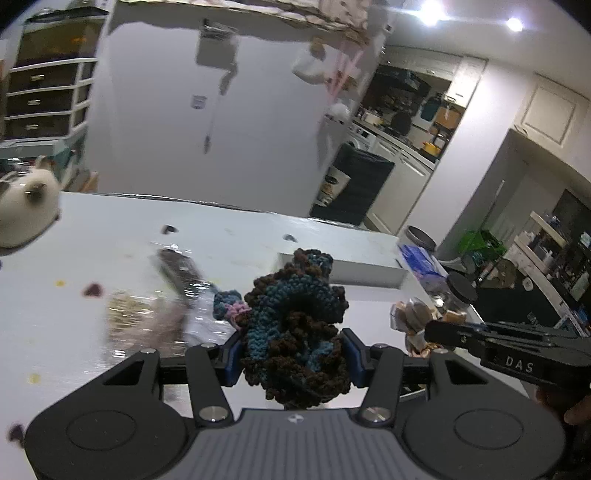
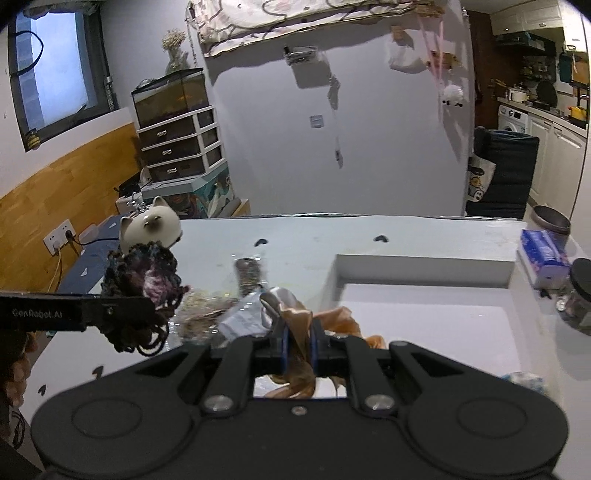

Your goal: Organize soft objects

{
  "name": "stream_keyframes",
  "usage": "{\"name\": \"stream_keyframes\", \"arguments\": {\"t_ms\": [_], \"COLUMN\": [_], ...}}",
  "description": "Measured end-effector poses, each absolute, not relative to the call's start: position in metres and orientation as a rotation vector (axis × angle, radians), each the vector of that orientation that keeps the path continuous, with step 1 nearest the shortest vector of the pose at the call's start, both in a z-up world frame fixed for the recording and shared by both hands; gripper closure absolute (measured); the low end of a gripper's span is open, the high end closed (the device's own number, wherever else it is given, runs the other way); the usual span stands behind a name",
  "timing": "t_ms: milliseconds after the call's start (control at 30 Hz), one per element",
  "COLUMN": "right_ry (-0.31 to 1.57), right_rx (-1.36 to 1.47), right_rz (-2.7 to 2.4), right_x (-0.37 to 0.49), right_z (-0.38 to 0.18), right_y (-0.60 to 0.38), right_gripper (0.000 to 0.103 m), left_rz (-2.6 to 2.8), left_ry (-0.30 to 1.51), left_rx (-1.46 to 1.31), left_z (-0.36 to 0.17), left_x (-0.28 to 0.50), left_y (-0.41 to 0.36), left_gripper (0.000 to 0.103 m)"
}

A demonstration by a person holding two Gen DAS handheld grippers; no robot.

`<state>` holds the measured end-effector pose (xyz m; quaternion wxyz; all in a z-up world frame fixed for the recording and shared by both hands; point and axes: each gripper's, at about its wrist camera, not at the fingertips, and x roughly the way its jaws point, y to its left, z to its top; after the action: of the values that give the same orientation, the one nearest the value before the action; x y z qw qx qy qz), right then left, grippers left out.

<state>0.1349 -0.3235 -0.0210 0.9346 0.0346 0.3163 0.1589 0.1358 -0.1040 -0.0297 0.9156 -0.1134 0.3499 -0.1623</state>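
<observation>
I see a white, stained table point(image 2: 424, 229) with small dark heart marks. On it lie a shallow white rectangular tray point(image 2: 424, 269), a cream ceramic cat figurine point(image 2: 151, 229) at the far left corner, crinkled clear plastic wrappers point(image 2: 247, 277), a blue tissue pack point(image 2: 543, 254) and a dark-lidded glass jar point(image 2: 578, 295).

Dim room, two bright ceiling lights point(image 1: 472, 18) glaring far above the jaws, worktop point(image 1: 110, 229) shiny with glare, things ahead of the left jaws smeared by blur, right view sharper, edges bent round, corners black.
</observation>
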Motion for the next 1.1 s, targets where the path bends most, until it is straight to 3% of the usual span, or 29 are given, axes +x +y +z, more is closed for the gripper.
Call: {"name": "stream_keyframes", "arguments": {"t_ms": [433,1000,1100], "right_ry": [0.651,0.751,0.781], "right_rx": [0.096,0.131,0.126], "right_rz": [0.287,0.290,0.332], "right_x": [0.135,0.160,0.173], "right_z": [-0.028,-0.055,-0.063], "right_y": [-0.420,-0.447,-0.437], "right_gripper": [0.091,0.090,0.088], "left_rz": [-0.426,-0.402,-0.404], "left_ry": [0.828,0.939,0.944], "left_rx": [-0.145,-0.029,-0.027], "left_z": [-0.075,-0.129,-0.134], "left_x": [0.175,0.216,0.219], "left_y": [-0.210,-0.231,-0.231], "left_gripper": [0.050,0.049,0.044]}}
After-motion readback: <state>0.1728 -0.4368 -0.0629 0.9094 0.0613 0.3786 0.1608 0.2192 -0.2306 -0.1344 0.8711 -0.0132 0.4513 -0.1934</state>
